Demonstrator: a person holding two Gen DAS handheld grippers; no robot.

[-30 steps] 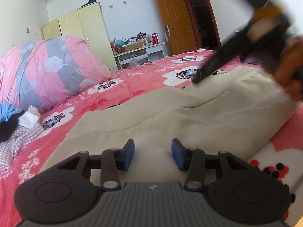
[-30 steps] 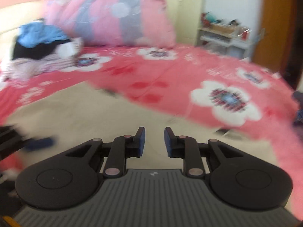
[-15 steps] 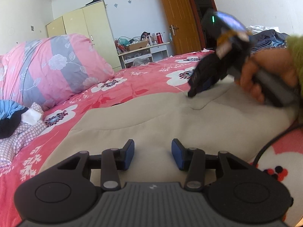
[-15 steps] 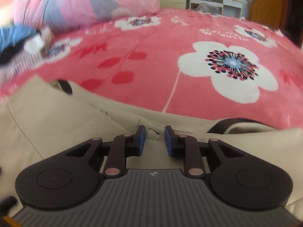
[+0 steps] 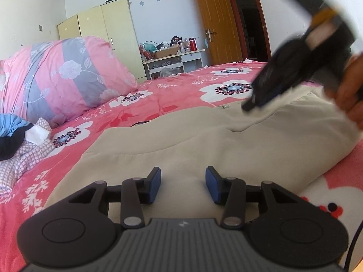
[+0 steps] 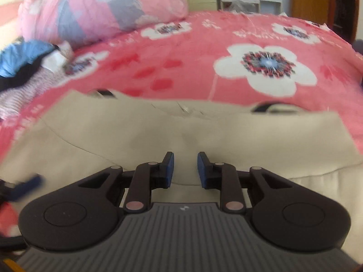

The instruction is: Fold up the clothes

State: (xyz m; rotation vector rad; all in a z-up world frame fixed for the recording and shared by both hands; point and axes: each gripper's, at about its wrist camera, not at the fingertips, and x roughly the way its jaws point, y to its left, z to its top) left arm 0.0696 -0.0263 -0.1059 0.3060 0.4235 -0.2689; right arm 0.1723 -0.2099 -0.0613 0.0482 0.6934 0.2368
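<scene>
Right wrist view: beige garment flat on the bed, long axis 9 to 3 o'clock.
Right gripper: narrow gap, empty; garment's far edge at 12 o'clock.
Left gripper: moderately open, empty, above the garment's near side.

The garment spread on the bed is plain beige. The bedspread beneath it is coral pink with big white flowers and red leaf shapes. The far-left pillow carries pink and grey stripes with pale blossoms. A pile of clothes at the left mixes light blue, black and small pink checks. The wardrobe is pale yellow, the door orange-brown. Both grippers have black fingers with blue pads.
</scene>
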